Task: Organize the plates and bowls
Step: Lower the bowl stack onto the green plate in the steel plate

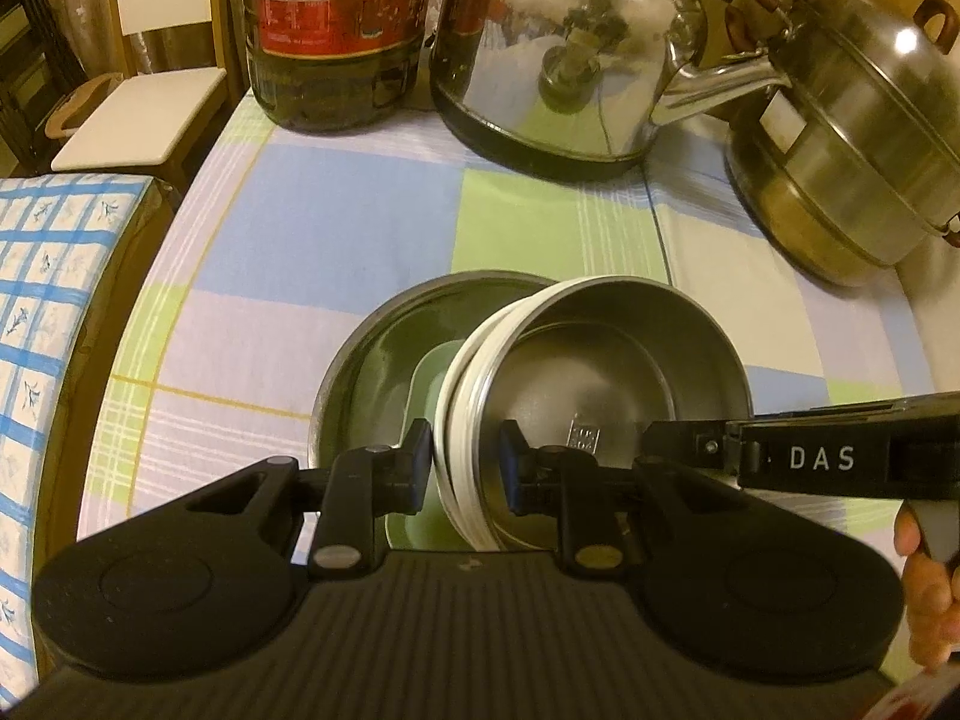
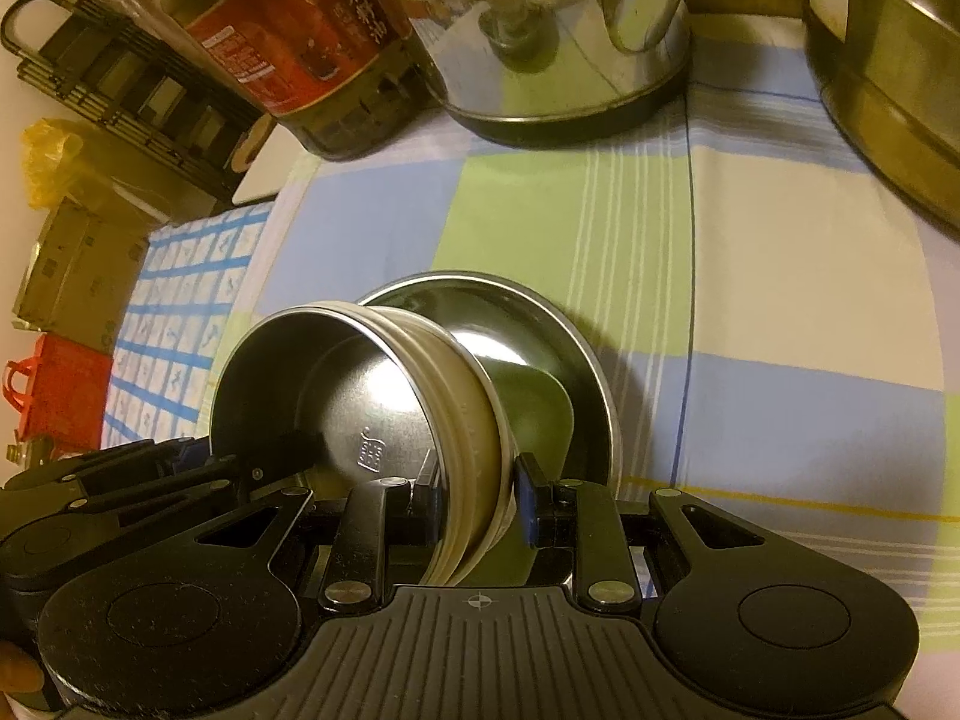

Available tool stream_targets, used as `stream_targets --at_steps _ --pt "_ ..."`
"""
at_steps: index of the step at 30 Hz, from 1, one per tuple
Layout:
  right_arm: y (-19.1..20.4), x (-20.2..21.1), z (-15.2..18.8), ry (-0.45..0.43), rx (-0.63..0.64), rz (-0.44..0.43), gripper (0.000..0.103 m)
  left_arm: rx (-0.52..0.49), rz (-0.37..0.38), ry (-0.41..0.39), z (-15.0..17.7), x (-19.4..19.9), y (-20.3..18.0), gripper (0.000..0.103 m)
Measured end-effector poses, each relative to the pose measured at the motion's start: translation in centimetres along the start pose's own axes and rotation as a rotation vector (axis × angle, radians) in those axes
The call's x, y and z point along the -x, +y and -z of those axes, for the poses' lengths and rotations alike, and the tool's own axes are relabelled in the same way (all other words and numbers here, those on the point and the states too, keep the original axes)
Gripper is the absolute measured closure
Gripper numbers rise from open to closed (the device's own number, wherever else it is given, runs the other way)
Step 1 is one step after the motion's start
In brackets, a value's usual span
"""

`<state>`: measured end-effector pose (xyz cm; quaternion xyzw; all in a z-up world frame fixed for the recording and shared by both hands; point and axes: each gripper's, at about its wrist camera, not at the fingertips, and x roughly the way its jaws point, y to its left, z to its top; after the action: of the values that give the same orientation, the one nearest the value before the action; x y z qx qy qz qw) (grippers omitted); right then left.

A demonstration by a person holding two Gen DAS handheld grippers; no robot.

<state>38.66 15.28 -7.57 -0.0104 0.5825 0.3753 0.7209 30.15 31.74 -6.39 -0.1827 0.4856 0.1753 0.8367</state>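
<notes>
The left claw (image 1: 465, 468) pinches the near-left rim of a steel bowl (image 1: 606, 378), one pad outside the white-banded wall and one inside. The right claw (image 2: 474, 501) pinches the same bowl (image 2: 360, 396) on its opposite rim, again with a pad on each side of the wall. Between the two claws the bowl hangs tilted, its mouth turned toward the cameras, a small stamped mark showing on its floor.

Just beyond and below the claws a wider steel plate (image 1: 372, 354) lies on the bench (image 1: 300, 228), which is covered with a checked cloth of blue, green and white. A pale green dish (image 1: 432, 372) sits in that plate, partly hidden by the bowl. Whether the bowl touches either cannot be told.

Farther ahead of the claws stand a red-labelled oil bottle (image 1: 336, 30), a shiny kettle (image 1: 558, 54) and, to the right, a lidded steel pot (image 1: 852, 150).
</notes>
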Motion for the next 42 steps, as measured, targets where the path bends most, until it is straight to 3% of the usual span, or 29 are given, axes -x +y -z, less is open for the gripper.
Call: stream_targets --at_steps 21,42 --pt "-1.1 -2.4 -0.4 0.054 -0.046 -0.027 0.078 0.017 -0.011 0.043 0.3 -1.6 0.7 0.082" --pt "-0.9 -1.1 0.4 -0.023 0.025 -0.044 0.074 0.031 -0.017 0.029 0.7 -1.6 1.1 0.081"
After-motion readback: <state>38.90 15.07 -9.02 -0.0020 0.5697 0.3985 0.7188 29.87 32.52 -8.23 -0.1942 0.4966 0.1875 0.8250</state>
